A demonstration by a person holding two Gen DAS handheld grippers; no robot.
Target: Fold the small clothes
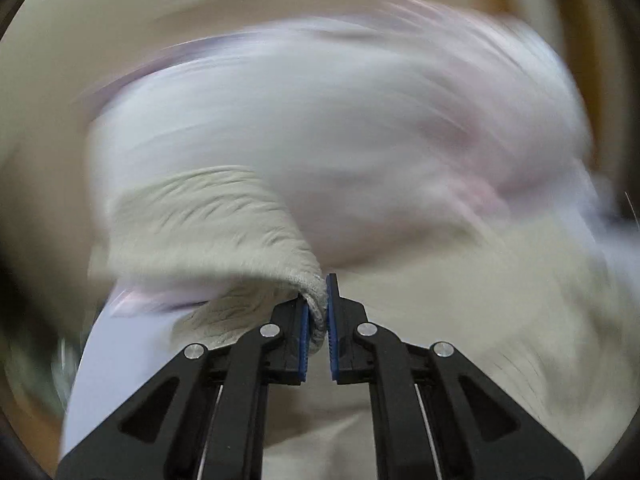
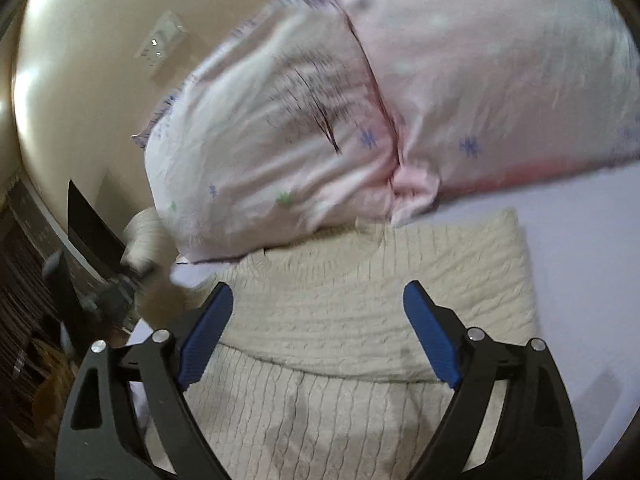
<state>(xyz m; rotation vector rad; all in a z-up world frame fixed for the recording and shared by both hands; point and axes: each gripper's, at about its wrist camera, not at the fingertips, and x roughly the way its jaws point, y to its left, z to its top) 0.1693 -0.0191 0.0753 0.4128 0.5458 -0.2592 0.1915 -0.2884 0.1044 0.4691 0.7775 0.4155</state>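
I am partway through a fold on a cream knitted sweater point(image 2: 360, 320) that lies on the bed point(image 2: 592, 272), its far edge touching the pink pillow point(image 2: 440, 80) at twelve o'clock in the right wrist view. My left tool point(image 1: 318, 312) is clenched on a ribbed end of the sweater, which looks like a cuff or a hem corner; I cannot tell which, because the left view is badly smeared by motion. In that view the pinched knit rises from the blue pads toward ten o'clock, lifted off the sheet. My right tool point(image 2: 318, 336) is released, its jaws spread wide and hovering above the body of the sweater, touching nothing that I can see. A crease already runs across the knit between the blue pads, so I judge one layer is already laid over. At nine o'clock in the right view the left tool shows up small and blurred with a bit of cream knit in it. The next move, as I read it, calls for carrying the held end across the body and laying it flat, with the right tool pressing or pinching the opposite side so the stack does not drag.
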